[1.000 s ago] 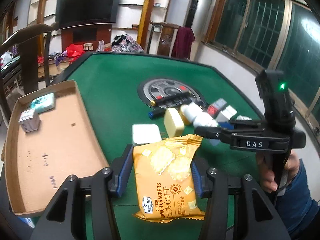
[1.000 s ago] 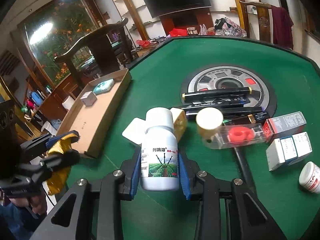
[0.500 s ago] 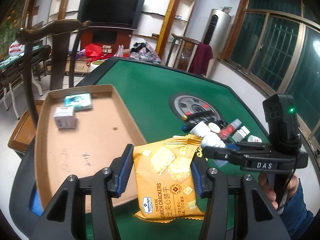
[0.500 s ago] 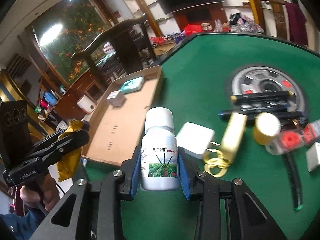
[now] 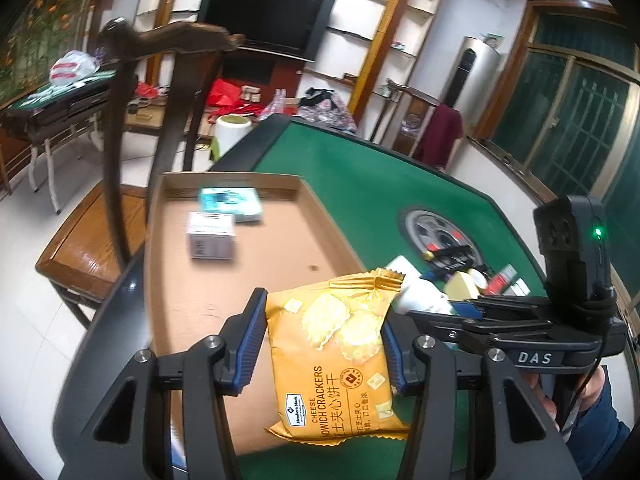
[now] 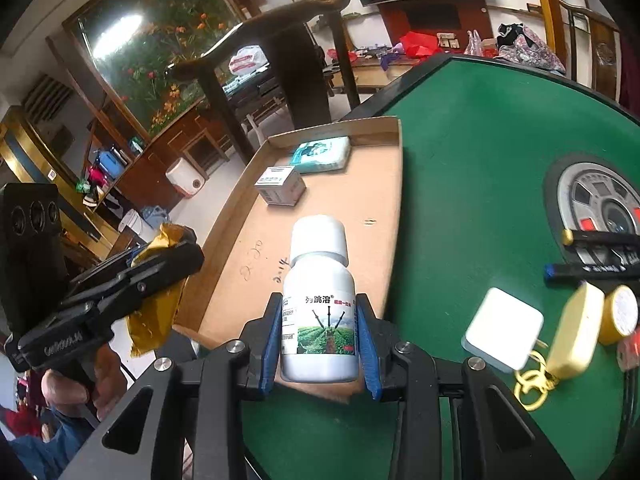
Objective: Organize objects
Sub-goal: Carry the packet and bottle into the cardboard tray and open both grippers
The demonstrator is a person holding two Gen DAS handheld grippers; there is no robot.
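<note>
While the left gripper (image 5: pixel 324 342) has its jaws clamped on a yellow cheese cracker packet (image 5: pixel 334 364) and the right gripper (image 6: pixel 320 336) has its jaws clamped on a white bottle (image 6: pixel 319 304), both loads hang above the near end of the cardboard tray (image 6: pixel 384 128), which sits on the green surface (image 6: pixel 500 160) and holds a white box (image 6: pixel 280 186) and a teal packet (image 6: pixel 322 154). The two tools are close together, so they could collide on release. The tall bottle may topple if let go tilted, and the soft packet could catch the tray's rim and slide off.
</note>
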